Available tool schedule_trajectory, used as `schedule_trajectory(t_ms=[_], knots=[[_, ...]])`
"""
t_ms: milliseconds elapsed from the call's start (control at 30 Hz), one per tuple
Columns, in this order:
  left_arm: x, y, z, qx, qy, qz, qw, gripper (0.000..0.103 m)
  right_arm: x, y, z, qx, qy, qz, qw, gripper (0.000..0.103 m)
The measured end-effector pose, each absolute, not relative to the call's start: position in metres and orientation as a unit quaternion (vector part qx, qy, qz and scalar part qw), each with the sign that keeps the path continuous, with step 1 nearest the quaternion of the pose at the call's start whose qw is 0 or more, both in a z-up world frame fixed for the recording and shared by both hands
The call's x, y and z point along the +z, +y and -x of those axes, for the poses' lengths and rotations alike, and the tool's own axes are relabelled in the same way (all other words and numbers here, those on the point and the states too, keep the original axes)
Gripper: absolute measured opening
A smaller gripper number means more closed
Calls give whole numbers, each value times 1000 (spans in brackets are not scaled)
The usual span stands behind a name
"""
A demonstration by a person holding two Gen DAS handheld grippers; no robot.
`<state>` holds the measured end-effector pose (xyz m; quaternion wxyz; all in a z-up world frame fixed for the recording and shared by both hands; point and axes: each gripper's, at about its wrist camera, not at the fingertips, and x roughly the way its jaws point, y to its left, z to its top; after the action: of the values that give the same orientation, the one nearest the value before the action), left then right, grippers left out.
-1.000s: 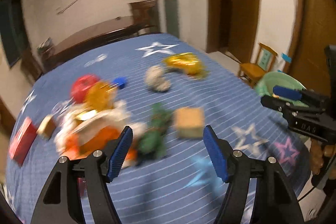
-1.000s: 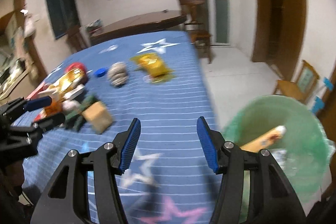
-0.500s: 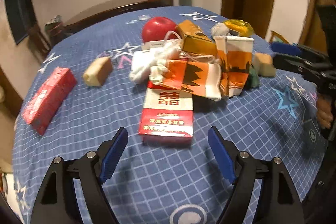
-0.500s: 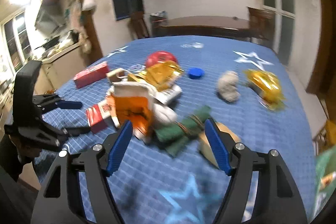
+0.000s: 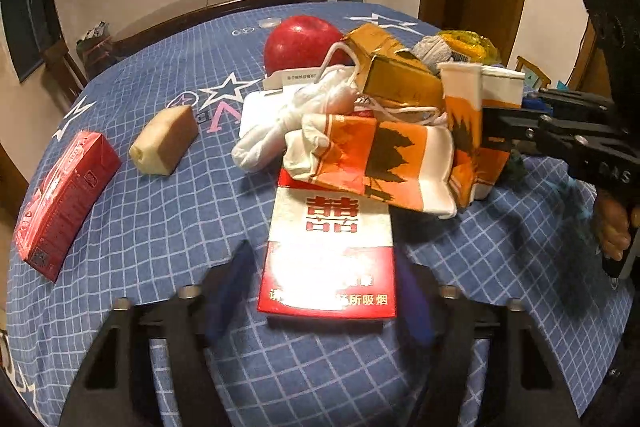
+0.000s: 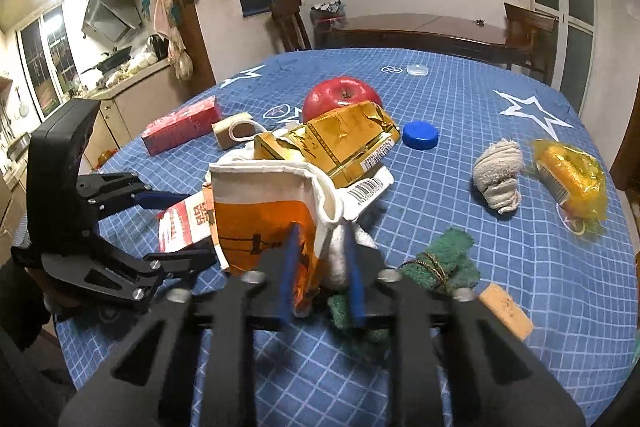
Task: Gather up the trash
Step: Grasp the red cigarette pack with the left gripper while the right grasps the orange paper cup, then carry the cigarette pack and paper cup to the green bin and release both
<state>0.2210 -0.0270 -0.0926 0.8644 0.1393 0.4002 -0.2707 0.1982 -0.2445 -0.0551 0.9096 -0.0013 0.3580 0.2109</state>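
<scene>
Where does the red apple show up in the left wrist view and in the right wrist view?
Left wrist view: the red apple sits upper centre, behind the pile of trash.
Right wrist view: the red apple sits centre, behind the gold wrapper.
Shared landmark: the orange and white paper bag, in front of the apple in both.
</scene>
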Motion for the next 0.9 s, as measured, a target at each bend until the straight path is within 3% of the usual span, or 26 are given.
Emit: schedule_trajectory(t_ms=[367,567,900], knots=[[-84,-9,-188,-262,396,-109,873,57,-30,-250,-168,220,327,-25,919,5],[-52,9,-133,-315,348,-90,878,57,-9,-260,-117,253,315,-57,913,5],[-29,3,-103,-286,317,-93,900,58,11,-311,-59,139,287,-89,944,5]])
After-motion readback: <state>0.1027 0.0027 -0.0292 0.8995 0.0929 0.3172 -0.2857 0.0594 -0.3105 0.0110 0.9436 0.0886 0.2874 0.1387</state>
